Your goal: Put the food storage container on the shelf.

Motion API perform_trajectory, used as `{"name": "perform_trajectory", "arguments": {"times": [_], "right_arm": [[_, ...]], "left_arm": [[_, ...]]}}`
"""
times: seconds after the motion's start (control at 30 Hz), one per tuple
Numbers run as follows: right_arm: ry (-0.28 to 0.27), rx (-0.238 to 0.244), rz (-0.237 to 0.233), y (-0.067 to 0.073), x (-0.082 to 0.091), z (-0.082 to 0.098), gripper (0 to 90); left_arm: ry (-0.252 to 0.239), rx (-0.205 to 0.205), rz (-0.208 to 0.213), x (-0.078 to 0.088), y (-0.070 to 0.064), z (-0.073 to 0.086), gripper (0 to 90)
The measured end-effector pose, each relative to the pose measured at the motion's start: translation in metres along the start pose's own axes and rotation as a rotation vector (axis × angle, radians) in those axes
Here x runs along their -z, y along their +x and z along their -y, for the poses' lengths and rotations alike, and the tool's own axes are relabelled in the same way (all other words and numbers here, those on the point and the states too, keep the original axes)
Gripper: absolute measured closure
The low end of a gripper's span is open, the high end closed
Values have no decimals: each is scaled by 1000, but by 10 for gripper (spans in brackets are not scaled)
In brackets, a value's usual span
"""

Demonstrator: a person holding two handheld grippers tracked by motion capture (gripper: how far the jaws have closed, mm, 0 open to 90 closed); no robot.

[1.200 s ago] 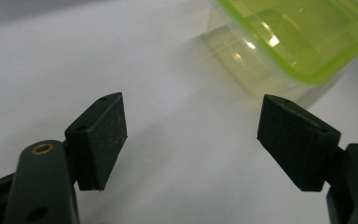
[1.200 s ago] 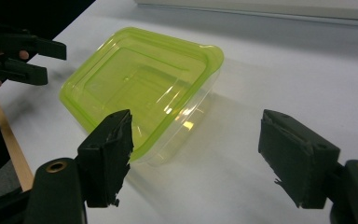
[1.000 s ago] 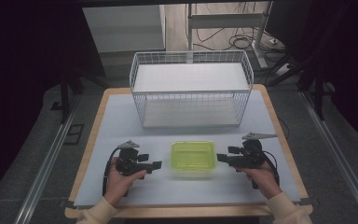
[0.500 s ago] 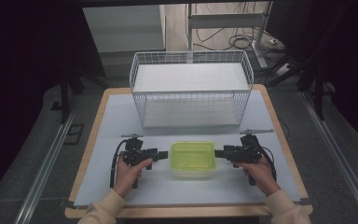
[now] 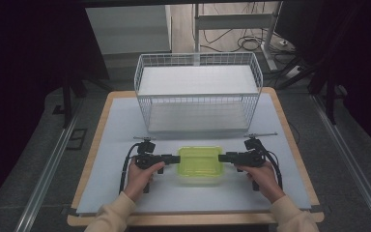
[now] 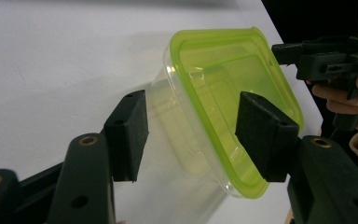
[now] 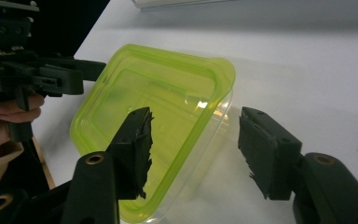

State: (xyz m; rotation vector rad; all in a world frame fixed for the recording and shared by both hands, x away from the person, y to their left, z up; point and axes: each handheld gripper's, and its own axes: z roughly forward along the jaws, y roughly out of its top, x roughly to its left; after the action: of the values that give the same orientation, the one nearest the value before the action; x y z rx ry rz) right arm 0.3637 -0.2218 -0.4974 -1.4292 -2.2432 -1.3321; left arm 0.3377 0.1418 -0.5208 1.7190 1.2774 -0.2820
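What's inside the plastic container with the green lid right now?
The container looks empty: through the translucent green lid and clear walls, both gripper views show only plastic and the white table beneath. Its far inner corners, behind the black jaws, stay covered.

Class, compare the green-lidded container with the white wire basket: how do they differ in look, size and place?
The container is clear plastic under a solid lime-green lid; the basket is open white wire mesh with no lid. The container is low and far smaller; the basket is tall and wide. The container lies near the person, between the two grippers; the basket stands behind it. Both are rectangular and rest on the table.
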Motion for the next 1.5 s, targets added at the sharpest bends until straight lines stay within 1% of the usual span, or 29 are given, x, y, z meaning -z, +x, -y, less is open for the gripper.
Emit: {"name": "perform_trajectory", "arguments": {"times": [0.1,0.13,0.17,0.2,0.23,0.27,0.3,0.33,0.37,0.4,0.47,0.5,0.53,0.57,0.6,0.7,0.83,0.9,1.2,1.33,1.5], "right_arm": [[19,-17,-14,-3,-4,3,485],[19,-17,-14,-3,-4,3,485],[36,-26,-27,-4,-8,5,525],[36,-26,-27,-4,-8,5,525],[43,-27,-34,-5,-10,6,562],[48,-28,-37,-5,-11,7,600],[52,-30,-41,-5,-13,9,661],[52,-30,-41,-5,-13,9,661],[51,-41,-56,-5,-14,9,670],[45,-44,-53,-5,-14,10,676],[46,-43,-47,-4,-13,10,697],[40,-54,-50,-4,-11,10,713],[40,-54,-50,-4,-11,10,713],[34,-60,-52,-4,-10,11,726],[34,-60,-52,-4,-10,11,726],[20,-75,-61,-2,-5,12,759],[-16,-93,-85,0,3,13,811],[-20,-77,-77,1,5,13,813],[-25,-78,-88,4,9,13,813],[-36,-64,-89,6,10,13,813],[-48,-53,-94,9,12,12,813]], "left_arm": [[10,3,13,-2,1,1,509],[12,10,20,-3,1,1,509],[21,8,22,-4,2,2,566],[21,8,22,-4,2,2,592],[25,9,30,-5,2,2,592],[28,10,38,-6,2,3,617],[36,10,47,-6,2,3,678],[40,12,57,-7,2,3,678],[42,12,56,-7,1,3,697],[44,10,61,-7,1,3,702],[39,26,95,-5,2,4,719],[37,30,108,-4,2,4,738],[37,30,108,-4,2,4,744],[33,23,125,-3,1,5,752],[33,23,125,-3,1,5,760],[26,19,150,0,1,5,783],[22,-6,133,1,-4,6,822],[20,-16,130,0,-6,7,824],[6,-26,138,5,-9,7,825],[4,-34,138,7,-11,7,824],[-8,-58,132,12,-16,5,824]]}}
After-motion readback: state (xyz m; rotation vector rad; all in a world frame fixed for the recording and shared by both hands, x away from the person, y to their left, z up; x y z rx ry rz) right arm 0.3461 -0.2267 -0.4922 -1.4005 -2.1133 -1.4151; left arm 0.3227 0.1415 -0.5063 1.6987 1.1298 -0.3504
